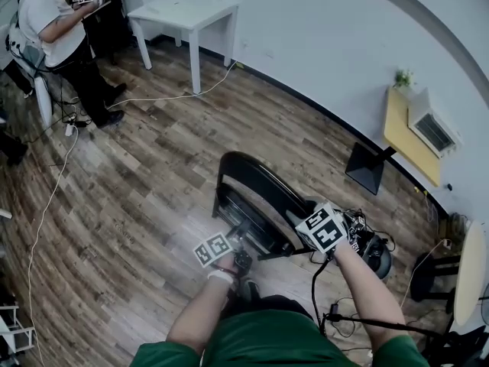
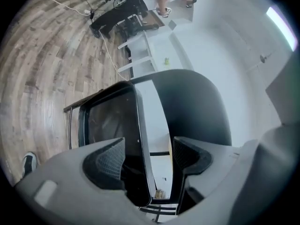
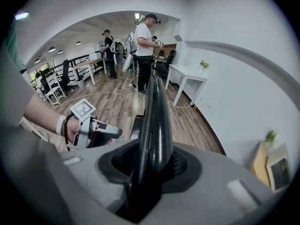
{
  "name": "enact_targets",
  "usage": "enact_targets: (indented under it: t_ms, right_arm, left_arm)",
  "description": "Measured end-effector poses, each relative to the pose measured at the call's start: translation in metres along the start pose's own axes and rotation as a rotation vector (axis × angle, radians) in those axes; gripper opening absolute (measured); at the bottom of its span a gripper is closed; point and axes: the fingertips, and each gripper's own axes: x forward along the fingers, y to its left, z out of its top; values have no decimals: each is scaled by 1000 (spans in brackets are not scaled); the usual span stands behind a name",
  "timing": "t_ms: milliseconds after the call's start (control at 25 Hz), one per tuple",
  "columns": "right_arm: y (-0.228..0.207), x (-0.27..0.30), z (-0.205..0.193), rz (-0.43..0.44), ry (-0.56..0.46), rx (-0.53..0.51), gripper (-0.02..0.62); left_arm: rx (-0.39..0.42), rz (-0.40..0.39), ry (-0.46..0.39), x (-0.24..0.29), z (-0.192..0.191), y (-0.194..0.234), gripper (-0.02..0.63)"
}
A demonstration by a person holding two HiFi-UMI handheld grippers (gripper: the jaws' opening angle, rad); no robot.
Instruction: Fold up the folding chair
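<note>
- While clenching the right gripper (image 3: 152, 167) on the curved backrest (image 3: 155, 111) of the glossy black folding chair (image 1: 262, 180), holds the left gripper (image 2: 146, 159) released.
- Has the seat edge (image 2: 142, 125) loosely between those spread jaws.

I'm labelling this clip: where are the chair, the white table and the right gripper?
chair (image 1: 263, 176): head view, on its backrest.
white table (image 1: 183, 8): head view, on its top.
right gripper (image 3: 151, 165): right gripper view, between its jaws.

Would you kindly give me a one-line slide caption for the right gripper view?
Right gripper clamped edge-on around the black chair backrest, left gripper alongside.
</note>
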Motion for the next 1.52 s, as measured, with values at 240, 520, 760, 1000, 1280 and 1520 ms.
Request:
enact_targets:
  t_ms: [240, 520, 760, 1000, 1280, 1520]
  right_arm:
    - [-3, 3, -2, -12, 0, -9, 138]
    - [-2, 4, -1, -29, -8, -23, 146]
    - [-1, 1, -4, 1, -19, -6, 150]
    - [-2, -4, -7, 87, -40, 54, 150]
    - [-7, -8, -13, 121, 1, -58, 146]
    - [4, -3, -10, 176, -11, -53, 140]
  left_arm:
    - [136, -82, -31, -54, 42, -37, 327]
    - [345, -178, -55, -94, 57, -107, 327]
    - [611, -182, -91, -117, 48, -163, 319]
    - [667, -168, -156, -127, 40, -193, 307]
    - [645, -134, -180, -125, 27, -193, 296]
    - [622, -121, -201, -125, 27, -183, 287]
